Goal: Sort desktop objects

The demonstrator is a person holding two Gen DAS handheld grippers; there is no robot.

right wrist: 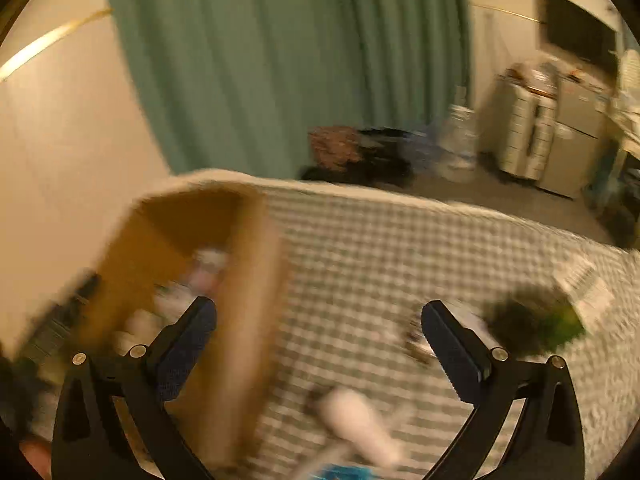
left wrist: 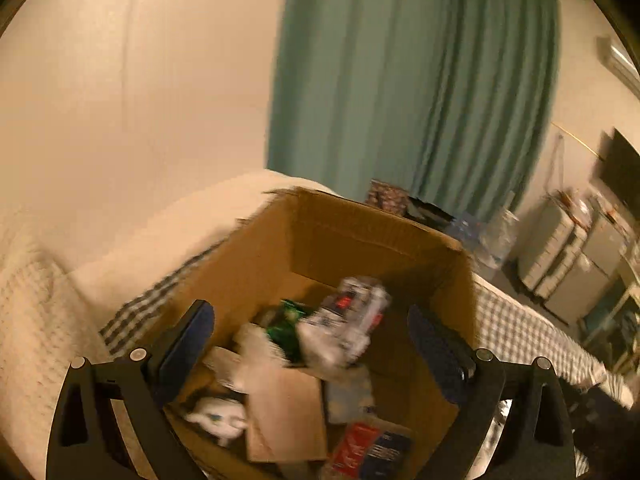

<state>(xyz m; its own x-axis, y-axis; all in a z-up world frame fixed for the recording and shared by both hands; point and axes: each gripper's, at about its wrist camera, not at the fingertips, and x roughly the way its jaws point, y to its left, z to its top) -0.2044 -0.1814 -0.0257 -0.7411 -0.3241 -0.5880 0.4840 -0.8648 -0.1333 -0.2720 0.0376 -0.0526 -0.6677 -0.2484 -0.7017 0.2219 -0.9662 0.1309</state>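
An open cardboard box point(left wrist: 360, 232) stands on a checked cloth. It holds several items: a silver packet point(left wrist: 348, 320), a green packet point(left wrist: 286, 322), a brown paper piece point(left wrist: 286, 412), a white object point(left wrist: 218, 420) and a red and blue pack point(left wrist: 370, 450). My left gripper point(left wrist: 310, 328) is open and empty above the box. My right gripper point(right wrist: 320, 320) is open and empty over the cloth, right of the box point(right wrist: 248, 280). A blurred white object point(right wrist: 360, 420) lies below it, and a dark green thing point(right wrist: 536, 324) lies to the right.
The checked cloth point(right wrist: 380, 248) covers a bed. A white packet point(right wrist: 584, 284) lies at the far right. Green curtains point(right wrist: 280, 60), bags on the floor point(right wrist: 360, 156) and white drawer units point(right wrist: 528, 136) stand beyond. A white pillow point(left wrist: 28, 320) is on the left.
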